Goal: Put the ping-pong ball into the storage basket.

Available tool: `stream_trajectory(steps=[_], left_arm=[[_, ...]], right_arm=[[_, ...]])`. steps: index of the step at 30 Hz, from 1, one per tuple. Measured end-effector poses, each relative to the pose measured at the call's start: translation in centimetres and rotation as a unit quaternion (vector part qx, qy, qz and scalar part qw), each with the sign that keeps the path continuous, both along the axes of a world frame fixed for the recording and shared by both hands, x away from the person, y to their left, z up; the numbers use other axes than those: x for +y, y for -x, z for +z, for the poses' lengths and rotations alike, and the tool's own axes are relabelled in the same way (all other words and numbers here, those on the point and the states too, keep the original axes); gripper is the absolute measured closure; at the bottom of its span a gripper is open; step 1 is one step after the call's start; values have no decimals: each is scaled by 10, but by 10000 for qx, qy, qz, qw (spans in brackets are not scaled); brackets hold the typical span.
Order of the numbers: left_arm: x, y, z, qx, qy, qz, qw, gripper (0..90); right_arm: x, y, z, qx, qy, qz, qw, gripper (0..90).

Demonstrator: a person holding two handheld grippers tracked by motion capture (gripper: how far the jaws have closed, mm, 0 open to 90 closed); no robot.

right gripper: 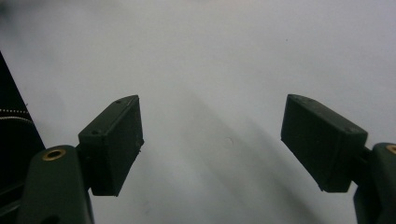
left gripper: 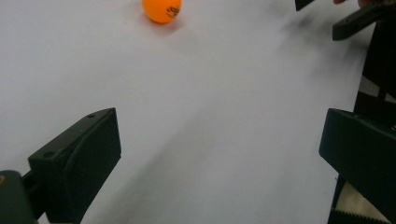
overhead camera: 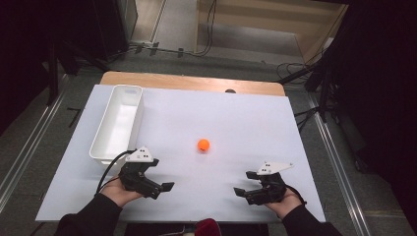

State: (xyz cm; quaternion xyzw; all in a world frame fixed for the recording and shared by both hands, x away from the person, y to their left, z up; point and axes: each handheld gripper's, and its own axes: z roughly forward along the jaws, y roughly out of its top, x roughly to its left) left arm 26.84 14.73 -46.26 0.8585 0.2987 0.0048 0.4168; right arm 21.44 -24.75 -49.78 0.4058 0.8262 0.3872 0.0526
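- The orange ball (overhead camera: 203,144) lies alone on the white sheet that covers the table (overhead camera: 231,123), near the middle and a little toward your side; nothing touches it.
- In the left gripper view the ball (left gripper: 161,9) sits at the top edge, well beyond the fingers, with a small dark print on its side.
- Your left gripper (overhead camera: 164,189) rests low over the sheet at the near left, pointing to the right across the table. Its fingers (left gripper: 79,158) are spread wide, with bare sheet between them.
- Your right gripper (overhead camera: 246,184) is at the near right, pointing left toward the other one, well apart from the ball. Its fingers (right gripper: 114,140) are also spread wide, with bare sheet between them.
- The ball lies farther up the table than both grippers, roughly between them, somewhat closer to your left one.
- A long white bin (overhead camera: 135,115) stands along the left side of the sheet, just beyond your left gripper, its open top facing up.
- A strip of bare wood (overhead camera: 187,81) shows at the far edge of the table.
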Motion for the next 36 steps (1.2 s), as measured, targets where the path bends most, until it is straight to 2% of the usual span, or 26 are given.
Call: stream_trajectory(steps=[2, 7, 15, 20, 36], left_arm=[[-2, -3, 1, -47, 10, 115, 9999, 0], [-7, -5, 2, -162, -48, 184, 9997, 0], [-14, -8, 3, -154, -57, 152, 9998, 0], [-17, -11, 3, -125, -60, 298, 9995, 0], [-32, -20, 12, -250, -43, 255, 9994, 0]], right_arm=[[0, 0, 0, 4, -9, -13, 10000, 196], [-1, 0, 0, -4, -14, -6, 10000, 195], [-1, 0, 0, -5, -1, -5, 10000, 195], [-1, 0, 0, -1, -12, -9, 10000, 196], [-4, 0, 2, -23, -57, -117, 9999, 196]])
